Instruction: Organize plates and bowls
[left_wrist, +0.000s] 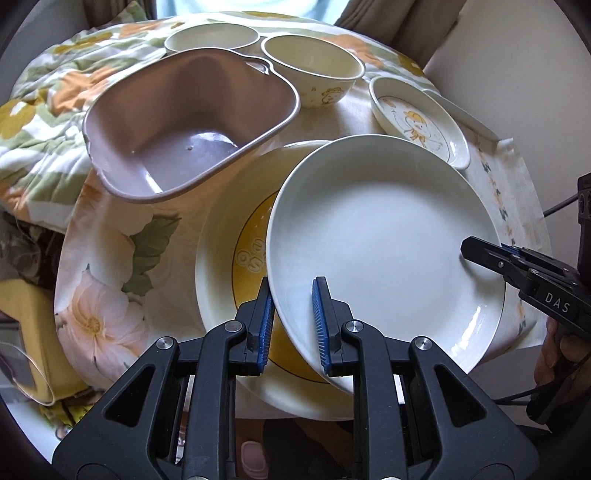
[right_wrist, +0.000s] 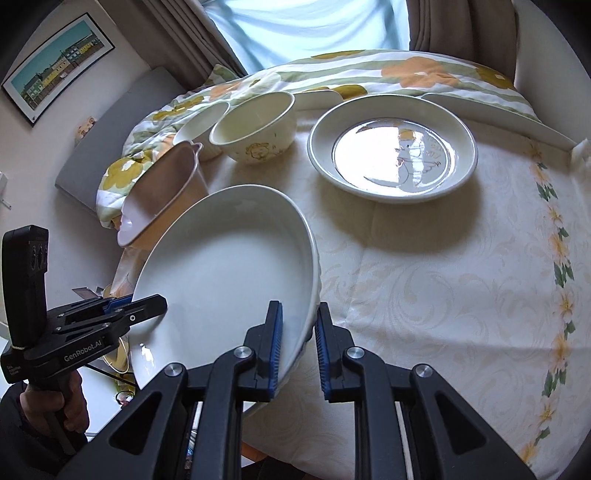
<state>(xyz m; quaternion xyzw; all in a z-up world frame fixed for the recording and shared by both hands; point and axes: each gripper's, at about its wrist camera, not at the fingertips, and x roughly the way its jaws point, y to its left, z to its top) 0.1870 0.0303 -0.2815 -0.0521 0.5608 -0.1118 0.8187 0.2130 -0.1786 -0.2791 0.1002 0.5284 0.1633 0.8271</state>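
From the left wrist view, the left gripper (left_wrist: 293, 325) had its fingers straddling the near rim of the white plate (left_wrist: 384, 236), one finger under the rim and one over it, so they looked clamped on the plate. The plate was tilted and hung partly over the yellow-ringed plate (left_wrist: 229, 236) lying on the tabletop (left_wrist: 110, 258), which suggested it was meant to be stacked there. The right gripper (left_wrist: 471, 251) pinched the plate's far right rim, probably to steady a wide, slippery dish. Behind them sat a mauve tub (left_wrist: 184, 125), a cartoon bowl (left_wrist: 314, 70), a second bowl (left_wrist: 212, 37) and a small cartoon plate (left_wrist: 419, 122), all apart from the held plate.

From the right wrist view, the right gripper (right_wrist: 299, 350) had one finger inside the white plate (right_wrist: 229, 273) and one outside its wall. The inner pad met the plate, but whether the outer one touched was unclear. The left gripper (right_wrist: 155, 304) bit the opposite rim, so the plate was carried between both, raised off the tabletop (right_wrist: 424, 277). The small cartoon plate (right_wrist: 393, 147) rested well apart on the cloth, and the cartoon bowl (right_wrist: 255, 129) stood beside the mauve tub (right_wrist: 166, 184).
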